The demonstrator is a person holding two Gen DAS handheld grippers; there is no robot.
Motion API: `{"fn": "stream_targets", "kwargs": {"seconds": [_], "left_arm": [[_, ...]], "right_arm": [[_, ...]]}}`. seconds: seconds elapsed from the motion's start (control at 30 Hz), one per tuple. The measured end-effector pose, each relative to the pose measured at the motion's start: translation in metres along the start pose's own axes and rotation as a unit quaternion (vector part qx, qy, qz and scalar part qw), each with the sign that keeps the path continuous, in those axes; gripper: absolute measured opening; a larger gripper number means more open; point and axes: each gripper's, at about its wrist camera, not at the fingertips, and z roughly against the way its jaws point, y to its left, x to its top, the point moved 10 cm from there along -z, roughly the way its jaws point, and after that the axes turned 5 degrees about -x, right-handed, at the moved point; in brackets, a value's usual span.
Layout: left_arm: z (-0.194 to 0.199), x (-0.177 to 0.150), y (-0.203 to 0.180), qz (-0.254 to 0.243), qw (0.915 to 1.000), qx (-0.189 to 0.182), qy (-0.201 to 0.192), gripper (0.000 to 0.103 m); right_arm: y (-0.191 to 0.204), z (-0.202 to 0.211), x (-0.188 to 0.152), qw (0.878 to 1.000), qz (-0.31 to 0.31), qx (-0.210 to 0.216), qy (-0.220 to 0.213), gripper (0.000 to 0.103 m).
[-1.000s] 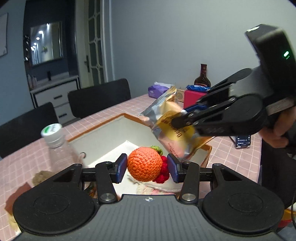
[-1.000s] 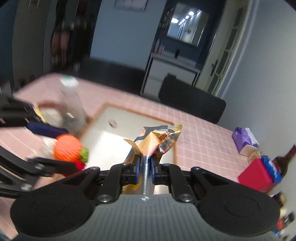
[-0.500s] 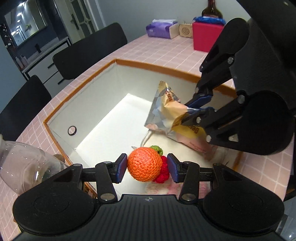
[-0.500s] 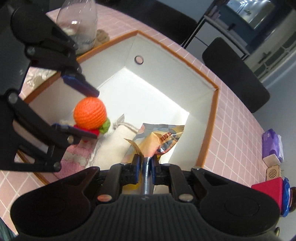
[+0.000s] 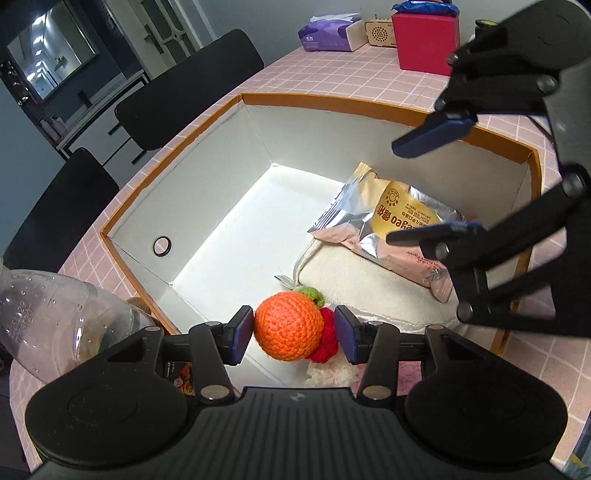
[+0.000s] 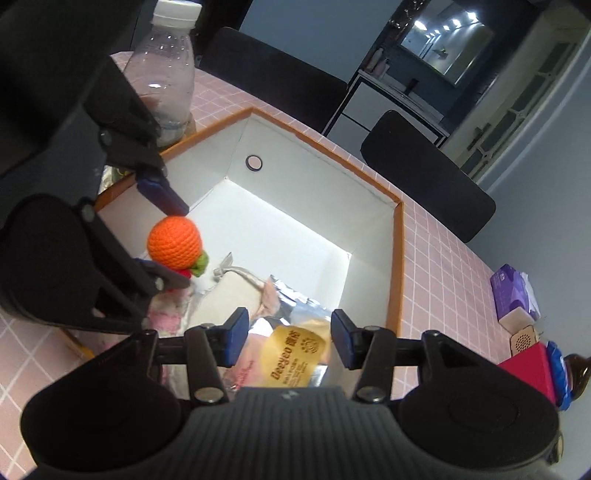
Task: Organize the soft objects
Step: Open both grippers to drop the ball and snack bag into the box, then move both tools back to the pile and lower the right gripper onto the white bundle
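Note:
My left gripper is shut on an orange crocheted ball with green and red bits, held over the near edge of the white box with an orange rim. It also shows in the right wrist view. My right gripper is open above a silver and yellow snack bag, which lies in the box on a cream cloth pouch. In the left wrist view the snack bag lies below the open right gripper.
A clear plastic bottle stands left of the box on the pink tiled table. A red box, a tissue pack and a small speaker stand at the far end. Black chairs line the far side.
My right gripper lowered the snack bag into the box and opened, and the bag now lies on the cream pouch. My left gripper still holds the ball over the box.

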Motion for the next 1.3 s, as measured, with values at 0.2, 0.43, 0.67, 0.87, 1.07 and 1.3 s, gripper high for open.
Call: {"fn": "stream_targets", "kwargs": {"seconds": [0.2,0.43,0.67,0.87,1.07,1.3], "left_arm": [[0.001,-0.001,-0.002,-0.010,0.9998,0.017,-0.002,0.062],[0.020,0.002,-0.002,-0.005,0.9987,0.038,-0.033,0.065],[0.067,0.005,-0.009,-0.016,0.9920,0.066,-0.106,0.065],[0.108,-0.009,-0.016,-0.017,0.9817,0.066,-0.178,0.065],[0.147,-0.040,-0.012,0.014,0.9684,0.064,-0.240,0.065],[0.158,-0.089,0.009,0.087,0.9603,0.070,-0.256,0.065]], "right_arm": [[-0.001,-0.005,-0.009,0.999,-0.042,0.014,0.003,0.051],[-0.006,-0.012,-0.009,0.997,-0.071,0.011,0.008,0.052],[-0.011,0.005,-0.009,0.993,-0.118,0.011,-0.005,0.055],[-0.007,0.031,-0.006,0.986,-0.164,0.019,-0.023,0.058],[0.017,0.063,0.000,0.979,-0.194,0.036,-0.047,0.064],[0.069,0.096,0.006,0.980,-0.172,0.051,-0.084,0.065]]}}
